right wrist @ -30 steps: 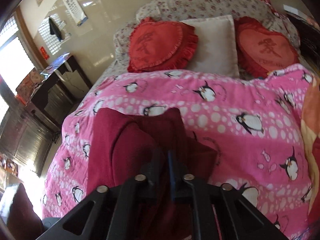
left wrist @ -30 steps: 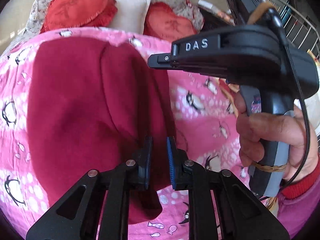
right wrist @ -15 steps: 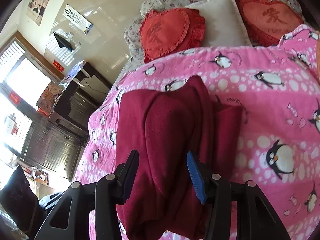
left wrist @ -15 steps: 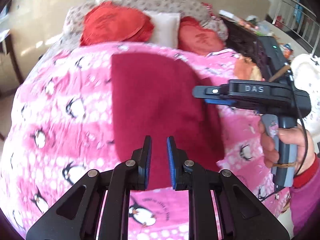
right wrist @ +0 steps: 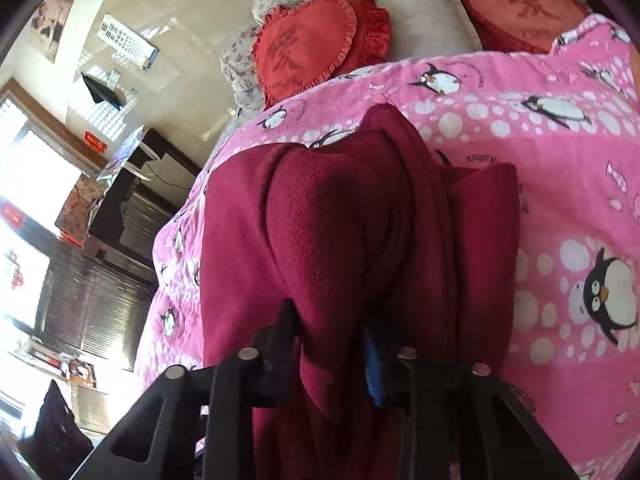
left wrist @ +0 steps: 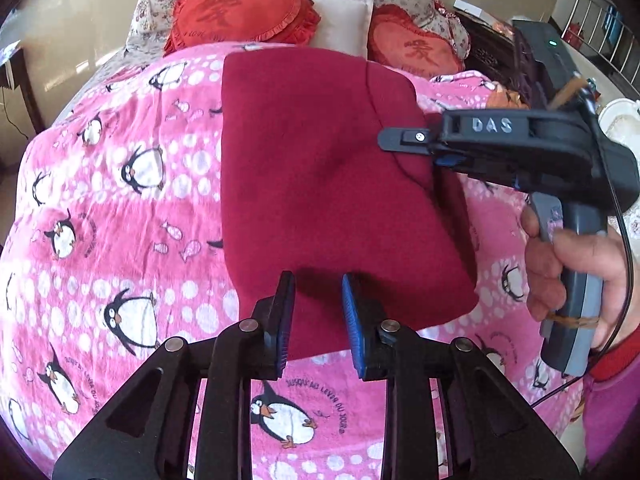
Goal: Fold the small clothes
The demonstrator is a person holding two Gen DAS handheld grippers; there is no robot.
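Burgundy fleece garment (left wrist: 320,184) lies folded on the pink penguin blanket (left wrist: 120,200), near me, with the red heart cushions (left wrist: 240,12) and a cream pillow (left wrist: 340,20) at the far end. My left gripper (left wrist: 316,320) hovers over its near edge; the jaws are parting and nothing sits between the blue pads (left wrist: 352,320). On the right, my right gripper (left wrist: 424,148) reaches in at the garment's right side, held by a hand (left wrist: 572,264). From its own camera a thick fold of fleece fills the gap between the right gripper's fingers (right wrist: 288,320); the jaws are closing and the fold bulges over them, hiding the fingertips. I can't tell which part of the garment that fold is.
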